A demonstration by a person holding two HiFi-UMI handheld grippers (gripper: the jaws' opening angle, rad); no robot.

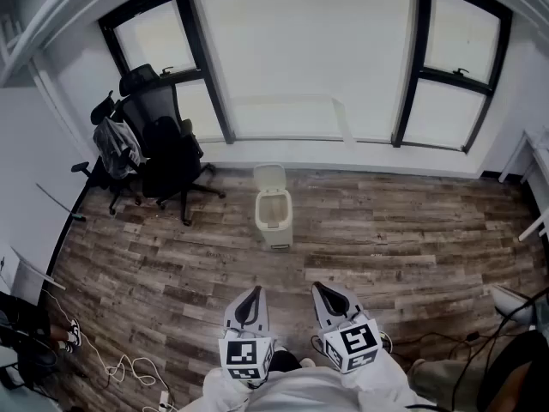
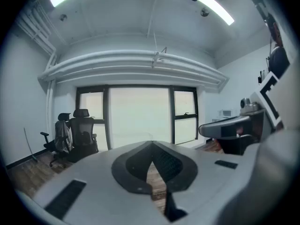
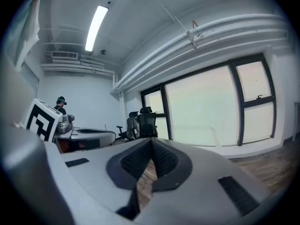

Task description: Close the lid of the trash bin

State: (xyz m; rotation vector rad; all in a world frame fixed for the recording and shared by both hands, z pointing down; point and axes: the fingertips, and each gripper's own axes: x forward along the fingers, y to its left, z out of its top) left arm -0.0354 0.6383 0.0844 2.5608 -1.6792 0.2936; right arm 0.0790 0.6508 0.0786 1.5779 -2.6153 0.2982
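The left gripper point(image 1: 251, 294) and right gripper point(image 1: 324, 292) are hovering clenched, empty, well before the trash bin point(image 1: 276, 232), its lid point(image 1: 269, 177) standing open.

No words, brands or numbers are legible anywhere; the left marker cube point(image 1: 247, 360) and right marker cube point(image 1: 355, 343) carry only black-and-white square patterns.

Washed-out daylight pours through the windows point(image 1: 300, 50), ceiling light strips point(image 3: 96, 27) glare, fisheye distortion bends and darkens every edge, and the nearest foreground looks soft.
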